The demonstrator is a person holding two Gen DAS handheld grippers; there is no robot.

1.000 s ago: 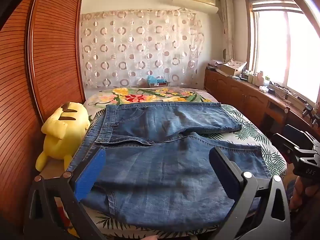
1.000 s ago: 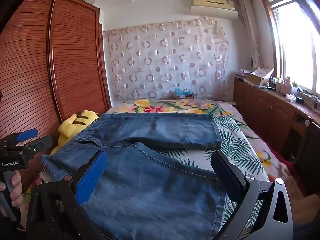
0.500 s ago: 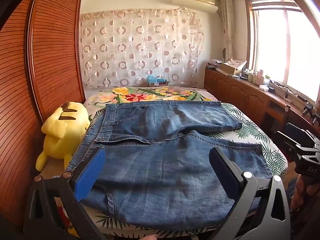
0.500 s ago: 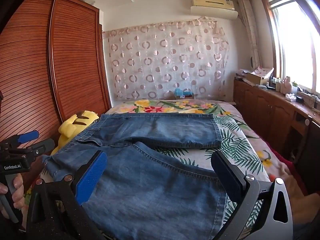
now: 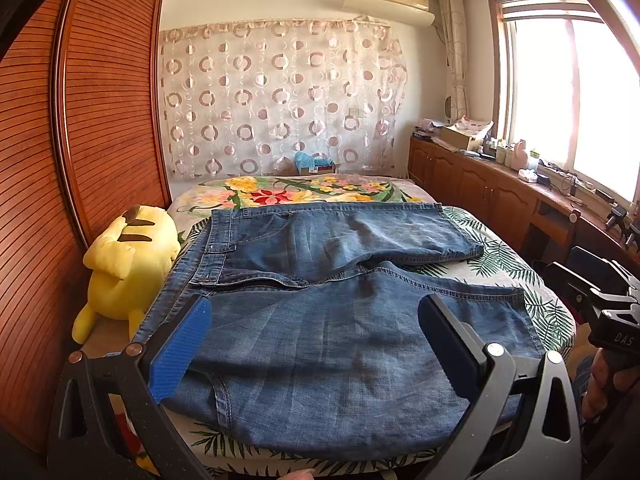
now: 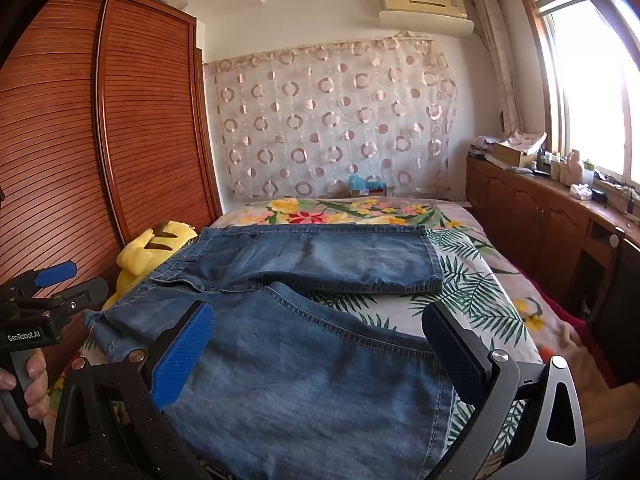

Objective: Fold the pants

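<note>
Blue jeans spread flat on the flowered bed, both tools held back from them with fingers wide apart.

A yellow plush toy (image 5: pixel 128 264) lies beside the jeans (image 5: pixel 340 320) at their waistband end, against the slatted wardrobe (image 5: pixel 80 160); nothing lies on the denim. Beyond the jeans hangs a circle-patterned curtain (image 5: pixel 280 108), and a wooden counter (image 5: pixel 500 192) runs beyond their hem end. Nothing has moved since the earlier frames: the left gripper (image 5: pixel 316 344) and right gripper (image 6: pixel 320 344) still hover empty over the near leg. The jeans run crosswise on the bed (image 5: pixel 500 256), waistband toward the plush toy, both legs pointing toward the counter.
</note>
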